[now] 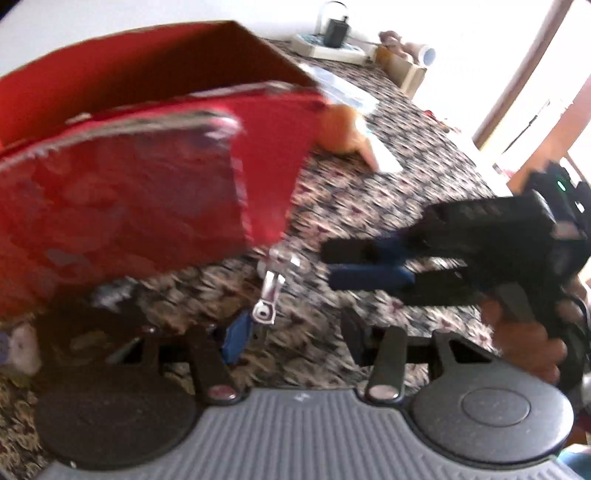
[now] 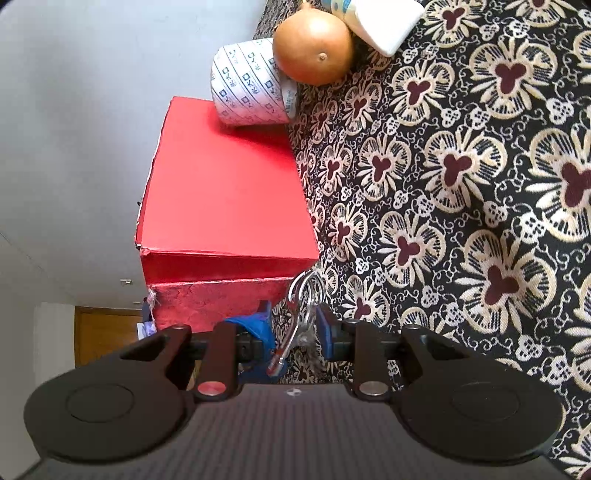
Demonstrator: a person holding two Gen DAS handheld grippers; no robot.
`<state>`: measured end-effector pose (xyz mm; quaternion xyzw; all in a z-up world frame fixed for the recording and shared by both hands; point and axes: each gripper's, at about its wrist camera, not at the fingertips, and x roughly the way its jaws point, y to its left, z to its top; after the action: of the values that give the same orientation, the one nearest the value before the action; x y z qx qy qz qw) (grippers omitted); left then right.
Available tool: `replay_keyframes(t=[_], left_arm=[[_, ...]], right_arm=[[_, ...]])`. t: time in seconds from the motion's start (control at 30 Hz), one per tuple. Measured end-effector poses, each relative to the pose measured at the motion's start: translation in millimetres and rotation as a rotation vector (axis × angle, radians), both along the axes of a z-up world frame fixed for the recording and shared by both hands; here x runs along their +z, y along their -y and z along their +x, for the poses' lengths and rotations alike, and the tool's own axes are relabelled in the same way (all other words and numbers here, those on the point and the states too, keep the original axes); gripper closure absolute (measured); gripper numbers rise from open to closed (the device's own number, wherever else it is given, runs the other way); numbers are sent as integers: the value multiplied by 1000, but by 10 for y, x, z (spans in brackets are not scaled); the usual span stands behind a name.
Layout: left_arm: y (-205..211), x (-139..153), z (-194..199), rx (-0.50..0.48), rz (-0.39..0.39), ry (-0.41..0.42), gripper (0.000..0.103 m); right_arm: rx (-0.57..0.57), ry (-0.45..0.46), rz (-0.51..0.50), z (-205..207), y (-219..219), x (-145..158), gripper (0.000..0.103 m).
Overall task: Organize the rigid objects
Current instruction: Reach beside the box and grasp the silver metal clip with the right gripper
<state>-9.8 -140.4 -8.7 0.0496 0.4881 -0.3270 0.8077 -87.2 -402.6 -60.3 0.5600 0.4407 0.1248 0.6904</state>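
Observation:
A metal key ring with a clip [image 1: 271, 286] lies on the floral cloth by the corner of a red box [image 1: 147, 147]. My left gripper [image 1: 291, 336] is open just short of it. My right gripper [image 1: 354, 264] shows in the left wrist view to the right of the ring, its blue-padded fingers close together. In the right wrist view the key ring [image 2: 301, 317] sits between the right gripper's [image 2: 295, 332] open blue pads, beside the red box [image 2: 225, 192]. I cannot tell whether the pads touch it.
An onion [image 2: 314, 46], a patterned paper roll [image 2: 251, 88] and a white packet [image 2: 384, 22] lie beyond the box. The floral cloth [image 2: 461, 184] stretches right. At the far end stand a white tray with a dark bottle [image 1: 334, 33] and a small box [image 1: 406, 66].

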Motion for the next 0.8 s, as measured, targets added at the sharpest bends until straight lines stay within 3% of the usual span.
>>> replay_keyframes(t=[0.13, 0.2, 0.27, 0.3, 0.4, 0.43, 0.47, 0.63, 0.8], left_arm=[[162, 47, -59, -49, 60, 83, 42], [205, 46, -8, -29, 121, 141, 42], [254, 4, 90, -19, 157, 137, 42], [286, -29, 132, -19, 168, 128, 44], [391, -123, 172, -28, 222, 119, 68], [414, -151, 176, -25, 233, 116, 86], [419, -173, 178, -19, 235, 107, 89], [368, -202, 174, 26, 232, 108, 91], [149, -116, 193, 71, 115, 40, 91]], right_arm=[[8, -11, -14, 92, -99, -15, 93], [17, -17, -23, 134, -162, -52, 93], [24, -18, -31, 150, -187, -56, 93], [23, -18, -34, 133, -203, -25, 93], [6, -21, -34, 152, -208, -29, 93], [3, -22, -36, 160, -205, -34, 93], [2, -8, -30, 172, -205, -32, 93], [8, -11, -19, 239, -235, -44, 92], [45, -16, 23, 330, -378, -89, 92]])
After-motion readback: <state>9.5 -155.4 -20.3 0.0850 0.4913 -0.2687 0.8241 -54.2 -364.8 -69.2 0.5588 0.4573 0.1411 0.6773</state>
